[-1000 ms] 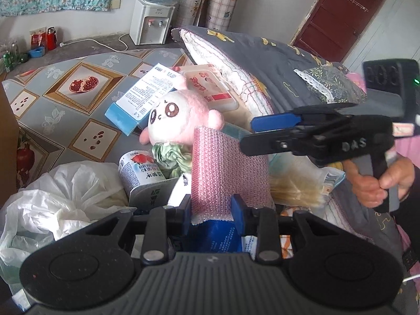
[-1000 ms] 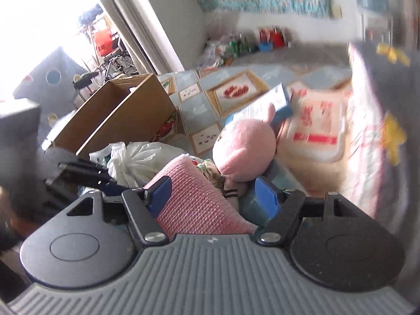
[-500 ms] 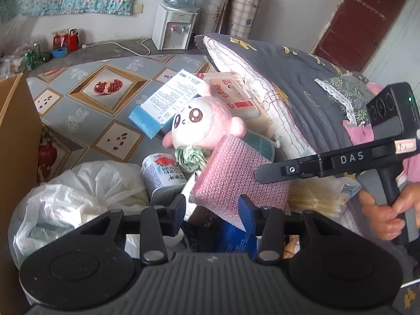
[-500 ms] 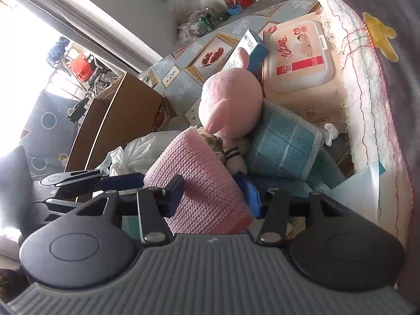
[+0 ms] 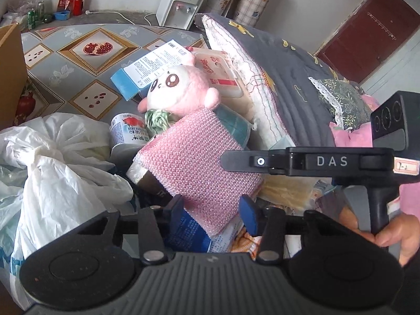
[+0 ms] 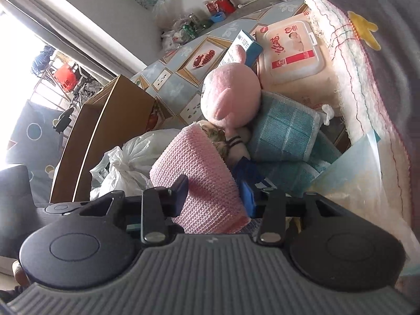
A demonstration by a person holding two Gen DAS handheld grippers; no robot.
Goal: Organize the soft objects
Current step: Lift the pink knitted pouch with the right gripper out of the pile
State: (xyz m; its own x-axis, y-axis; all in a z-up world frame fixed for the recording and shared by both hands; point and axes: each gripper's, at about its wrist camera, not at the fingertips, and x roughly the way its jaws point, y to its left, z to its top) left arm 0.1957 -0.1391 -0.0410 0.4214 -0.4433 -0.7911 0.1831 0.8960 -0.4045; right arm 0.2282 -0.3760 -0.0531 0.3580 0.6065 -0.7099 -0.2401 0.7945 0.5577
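Note:
A pink knitted pad (image 5: 194, 162) hangs tilted over a pile of things on the bed. My right gripper (image 6: 214, 197) is closing on it, and both pads press into the pink knit (image 6: 199, 183). The left wrist view shows that gripper (image 5: 228, 158) side-on at the pad's right edge. My left gripper (image 5: 212, 210) is just below the pad. Its jaws are closing, the pad's lower corner is between them, and the pads do not press on it. Behind sit a pink plush toy (image 5: 181, 89) and a blue checked towel (image 6: 286, 128).
A white plastic bag (image 5: 52, 170) bulges at the left beside a can (image 5: 128, 131). A cardboard box (image 6: 105, 136) stands further left. A wet-wipes pack (image 6: 294, 50), a blue-and-white carton (image 5: 149, 71) and a grey quilt (image 5: 288, 78) crowd the right. A hand (image 5: 393, 233) holds the right gripper's handle.
My left gripper let go of the pink pad and dropped back below it. My right gripper closed onto the pad and rolled, and the pad now sits tilted.

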